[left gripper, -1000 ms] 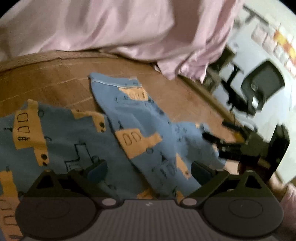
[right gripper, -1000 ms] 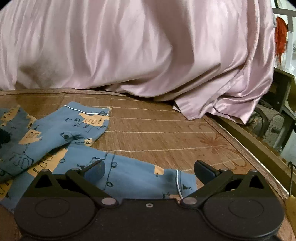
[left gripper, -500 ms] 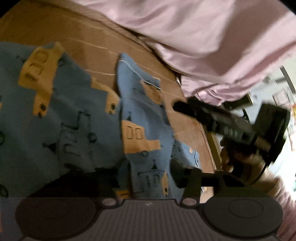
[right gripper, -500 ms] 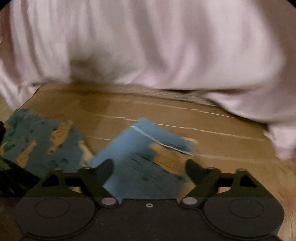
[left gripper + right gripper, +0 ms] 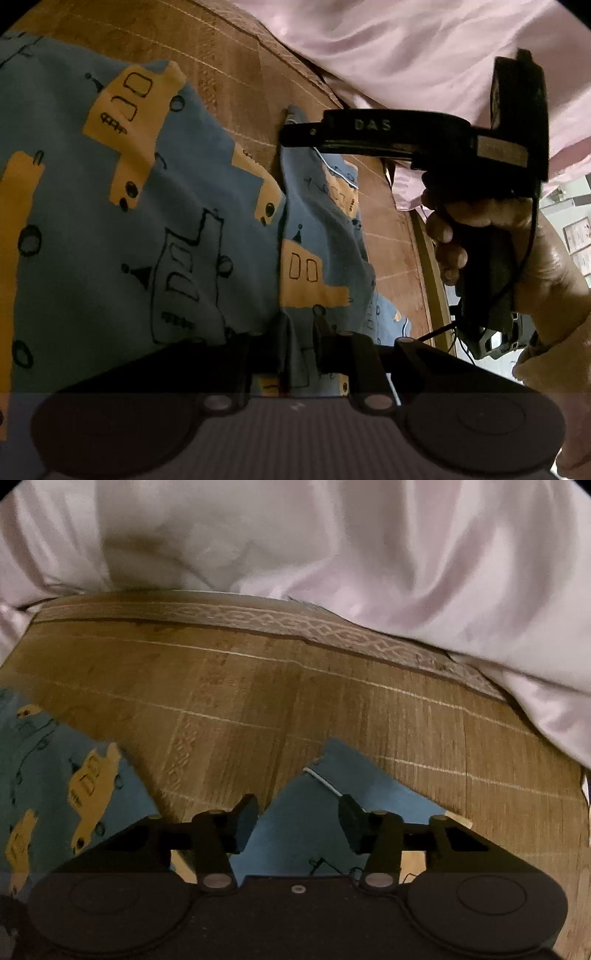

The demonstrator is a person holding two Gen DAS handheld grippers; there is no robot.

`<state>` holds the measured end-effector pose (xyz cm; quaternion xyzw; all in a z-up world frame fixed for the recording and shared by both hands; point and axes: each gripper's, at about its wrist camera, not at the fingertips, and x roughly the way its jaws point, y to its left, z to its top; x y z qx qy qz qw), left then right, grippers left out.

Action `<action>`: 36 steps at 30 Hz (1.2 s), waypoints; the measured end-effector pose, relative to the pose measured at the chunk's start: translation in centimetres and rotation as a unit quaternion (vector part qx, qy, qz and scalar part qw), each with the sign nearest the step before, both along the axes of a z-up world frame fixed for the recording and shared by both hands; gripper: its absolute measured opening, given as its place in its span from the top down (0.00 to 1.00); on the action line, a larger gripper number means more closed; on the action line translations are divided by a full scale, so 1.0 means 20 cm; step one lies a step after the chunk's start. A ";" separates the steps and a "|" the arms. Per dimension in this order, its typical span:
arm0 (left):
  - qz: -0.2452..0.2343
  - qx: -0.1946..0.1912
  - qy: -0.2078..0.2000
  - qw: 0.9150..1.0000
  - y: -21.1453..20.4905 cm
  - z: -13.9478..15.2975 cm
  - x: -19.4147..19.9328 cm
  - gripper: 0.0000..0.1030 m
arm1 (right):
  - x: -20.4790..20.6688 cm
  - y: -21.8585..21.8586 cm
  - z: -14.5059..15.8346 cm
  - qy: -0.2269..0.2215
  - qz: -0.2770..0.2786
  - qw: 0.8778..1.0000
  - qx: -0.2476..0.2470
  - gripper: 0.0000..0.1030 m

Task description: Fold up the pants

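A: Heaped along the far side, a pink quilt (image 5: 295,535); spread below it toward the near edge, a woven mat (image 5: 332,701). And on the mat?

B: Laid out over its left and near parts, blue pants (image 5: 110,240) printed with yellow buses. Mostly flat, rumpled toward the right.

A: Held anywhere?

B: Pinched at the near edge by the left tongs (image 5: 299,343), drawn closed on a raised fold of cloth close to the crotch. Straddled at the end of the farther leg by the right tongs (image 5: 297,823), carried in a hand (image 5: 517,251). Set apart over the cloth there, clamping nothing yet.

A: Likely handling?

B: Soft, thin and light, judging by the creases. Bound to sag and drape wherever unsupported. Unlikely to slide far on the rough weave. Nothing fragile.

A: Best place to take hold?

B: Probably the leg cuff (image 5: 351,775), right at the white piping (image 5: 321,779). Doubled and firmer there, so more for the pads to bite. Better to catch both layers together, to avoid peeling one from the other in the lift.
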<state>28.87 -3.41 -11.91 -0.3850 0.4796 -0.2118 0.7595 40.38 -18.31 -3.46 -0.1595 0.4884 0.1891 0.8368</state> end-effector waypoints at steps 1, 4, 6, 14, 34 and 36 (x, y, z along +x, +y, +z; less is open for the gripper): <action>0.001 0.000 0.002 1.000 -0.01 0.00 0.01 0.82 | 0.02 0.00 -0.01 0.002 -0.011 1.000 -0.002 0.59; -0.001 0.009 0.003 1.000 -0.01 0.00 0.01 0.85 | 0.04 0.00 -0.04 0.012 -0.037 0.999 0.005 0.65; -0.001 0.019 0.008 1.000 -0.01 0.01 0.02 0.93 | 0.04 -0.01 -0.05 0.020 -0.052 0.998 0.019 0.68; -0.004 0.030 0.008 1.000 -0.02 0.01 0.02 0.96 | 0.07 0.03 -0.04 0.020 -0.063 0.998 0.016 0.76; -0.168 0.071 -0.134 0.974 -0.30 0.29 0.00 1.00 | -0.83 -0.95 0.37 -0.218 -0.311 0.892 0.246 1.00; -0.209 0.072 -0.147 0.964 -0.38 0.32 -0.02 1.00 | -1.01 -1.06 0.34 -0.227 -0.356 0.873 0.244 1.00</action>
